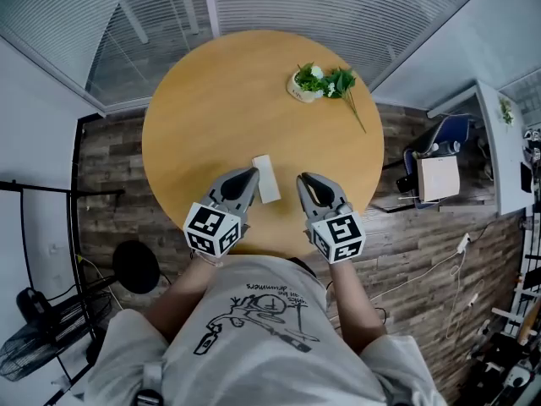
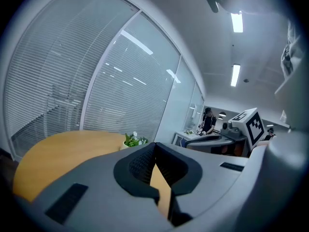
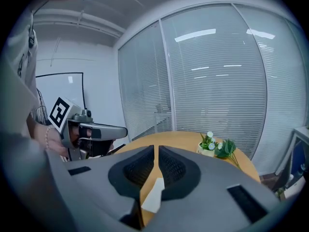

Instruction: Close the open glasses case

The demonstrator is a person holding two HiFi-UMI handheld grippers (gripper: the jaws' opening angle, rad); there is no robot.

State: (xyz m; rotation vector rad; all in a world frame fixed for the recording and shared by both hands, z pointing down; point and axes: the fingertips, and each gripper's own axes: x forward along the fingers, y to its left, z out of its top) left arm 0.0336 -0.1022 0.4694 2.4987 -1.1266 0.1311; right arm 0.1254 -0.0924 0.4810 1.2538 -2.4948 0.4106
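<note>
A pale, flat rectangular glasses case (image 1: 265, 178) lies on the round wooden table (image 1: 211, 100), near its front edge. I cannot tell whether its lid stands open. My left gripper (image 1: 252, 174) hovers just left of the case, jaws together and holding nothing. My right gripper (image 1: 302, 179) sits a little to the case's right, also shut and empty. In the right gripper view the case (image 3: 153, 195) shows below the closed jaws (image 3: 156, 148). The left gripper view shows only bare table beyond its jaws (image 2: 155, 146).
A small white pot of green leaves and flowers (image 1: 313, 82) stands at the table's far right. A blue chair with a cardboard box (image 1: 438, 176) is on the floor at right. A black stool (image 1: 135, 266) and a fan (image 1: 34, 337) stand at left. Glass walls with blinds lie behind.
</note>
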